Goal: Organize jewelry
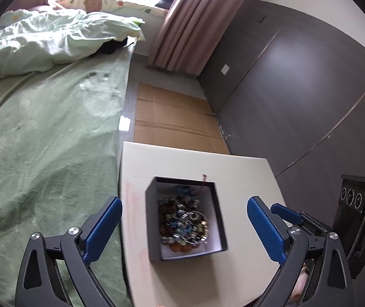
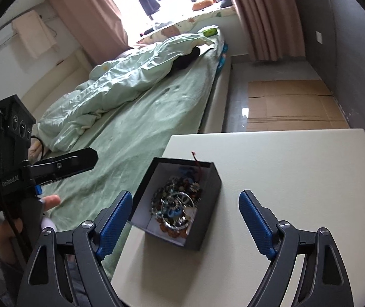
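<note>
My left hand-held gripper [image 1: 184, 226] hangs above the bench [image 1: 246, 174] with its blue-padded fingers [image 1: 103, 227] spread wide and holding nothing; the black box [image 1: 154, 220] lies between them in that view. My right hand-held gripper [image 2: 185, 221] is likewise spread wide and empty, hovering over the same box [image 2: 202, 220], which sits near the bench's edge beside the bed [image 2: 141, 133]. The box is open-topped with a white lining, and a tangled heap of jewelry [image 1: 183, 221] fills it: beaded strands in brown, blue and silver, with a round metal piece on top. A thin dark red cord [image 2: 197, 163] sticks up over the box's far wall. Beyond the bench, flattened cardboard [image 1: 174, 117] lies on the floor between the bed and the dark wall panel [image 1: 297, 76]. A pale green quilt [image 2: 121, 81] is bunched on the bed.
</note>
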Motion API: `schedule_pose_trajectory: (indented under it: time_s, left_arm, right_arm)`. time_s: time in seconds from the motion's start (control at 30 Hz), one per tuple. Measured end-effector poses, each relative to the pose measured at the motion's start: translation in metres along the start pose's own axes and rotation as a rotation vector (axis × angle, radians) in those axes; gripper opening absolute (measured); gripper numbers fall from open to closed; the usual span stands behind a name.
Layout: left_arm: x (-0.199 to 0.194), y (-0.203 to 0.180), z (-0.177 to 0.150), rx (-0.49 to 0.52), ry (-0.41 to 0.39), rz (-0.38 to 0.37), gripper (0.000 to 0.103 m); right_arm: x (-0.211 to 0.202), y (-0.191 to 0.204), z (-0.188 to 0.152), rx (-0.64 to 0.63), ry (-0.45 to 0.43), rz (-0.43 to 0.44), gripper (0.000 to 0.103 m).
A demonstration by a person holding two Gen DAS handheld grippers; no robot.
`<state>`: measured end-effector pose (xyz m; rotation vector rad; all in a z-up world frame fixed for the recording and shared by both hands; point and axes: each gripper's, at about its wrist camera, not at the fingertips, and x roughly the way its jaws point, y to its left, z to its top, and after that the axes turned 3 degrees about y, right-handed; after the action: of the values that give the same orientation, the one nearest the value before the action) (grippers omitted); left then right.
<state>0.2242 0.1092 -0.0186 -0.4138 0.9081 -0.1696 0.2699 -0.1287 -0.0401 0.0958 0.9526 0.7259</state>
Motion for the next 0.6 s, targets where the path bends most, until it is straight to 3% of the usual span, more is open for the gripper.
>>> schedule_pose_trajectory:
  time_s: [0.07, 0.2, 0.27, 0.53, 0.6]
  left_arm:
    - [-0.004, -0.007, -0.006, 0.013, -0.001, 0.001, 0.102]
    - [-0.017, -0.025, -0.02, 0.059, -0.019, 0.019, 0.103]
    - [-0.025, -0.033, -0.026, 0.079, -0.03, 0.015, 0.103]
    - [-0.05, -0.063, -0.069, 0.19, -0.066, 0.082, 0.103]
    - [-0.057, -0.069, -0.08, 0.212, -0.081, 0.086, 0.103]
  right_arm:
    - [-0.013, -0.001, -0.003, 0.01, 0.001, -0.012, 0.086]
    - [-0.041, -0.004, -0.01, 0.029, -0.023, -0.03, 0.101]
    - [-0.056, -0.006, -0.015, 0.04, -0.034, -0.05, 0.103]
    - [-0.108, -0.02, -0.048, 0.1, -0.096, -0.144, 0.103]
    - [-0.124, -0.024, -0.058, 0.133, -0.12, -0.123, 0.103]
